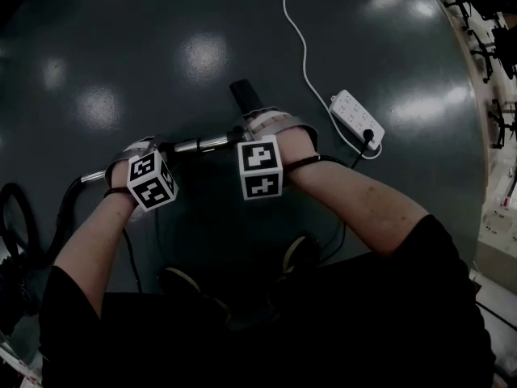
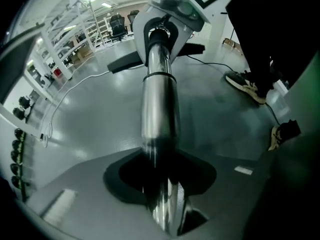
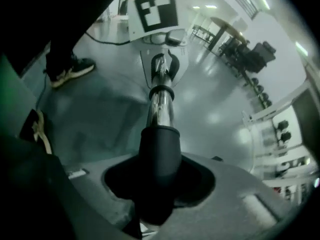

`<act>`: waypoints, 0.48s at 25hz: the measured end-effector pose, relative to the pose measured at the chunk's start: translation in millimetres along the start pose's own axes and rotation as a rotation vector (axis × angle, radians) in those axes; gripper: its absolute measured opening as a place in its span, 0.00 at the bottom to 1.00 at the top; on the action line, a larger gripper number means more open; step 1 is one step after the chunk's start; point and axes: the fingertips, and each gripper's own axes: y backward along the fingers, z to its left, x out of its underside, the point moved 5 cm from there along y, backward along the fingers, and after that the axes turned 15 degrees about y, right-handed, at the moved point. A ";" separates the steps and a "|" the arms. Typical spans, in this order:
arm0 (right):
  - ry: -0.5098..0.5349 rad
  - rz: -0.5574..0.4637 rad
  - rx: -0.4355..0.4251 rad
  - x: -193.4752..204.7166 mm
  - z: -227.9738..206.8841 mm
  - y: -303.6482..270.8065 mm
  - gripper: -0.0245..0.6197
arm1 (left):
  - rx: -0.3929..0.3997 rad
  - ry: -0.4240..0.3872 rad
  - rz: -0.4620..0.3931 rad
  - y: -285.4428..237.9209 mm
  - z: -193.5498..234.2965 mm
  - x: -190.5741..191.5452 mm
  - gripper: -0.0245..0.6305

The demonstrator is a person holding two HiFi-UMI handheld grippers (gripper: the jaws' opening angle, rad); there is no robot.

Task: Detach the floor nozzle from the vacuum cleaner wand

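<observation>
L tool point(image 2: 160, 184) clamped on metal wand point(image 2: 159, 109). R tool point(image 3: 157, 184) clamped on black collar point(image 3: 159, 151). Floor nozzle point(image 1: 245, 95) just beyond R tool, looks attached. Two grips either side of joint, prob. to pull it apart.

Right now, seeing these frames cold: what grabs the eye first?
The chrome wand, held level at centre of the head view: left gripper shut on its metal, right gripper shut on its black sleeve. A white power strip lies on the dark floor to the right.
</observation>
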 end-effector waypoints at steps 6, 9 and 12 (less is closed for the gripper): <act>-0.375 -0.157 -0.464 2.8 8.8 18.0 0.24 | -0.098 -0.095 0.011 1.3 -4.8 -4.7 0.26; -0.451 -0.263 -0.532 -2.7 11.0 22.3 0.25 | -0.068 -0.108 0.008 0.9 -8.1 -5.0 0.26; -0.265 -0.195 -0.321 -3.6 8.5 21.0 0.24 | 0.003 -0.061 -0.005 3.9 -8.8 -5.8 0.26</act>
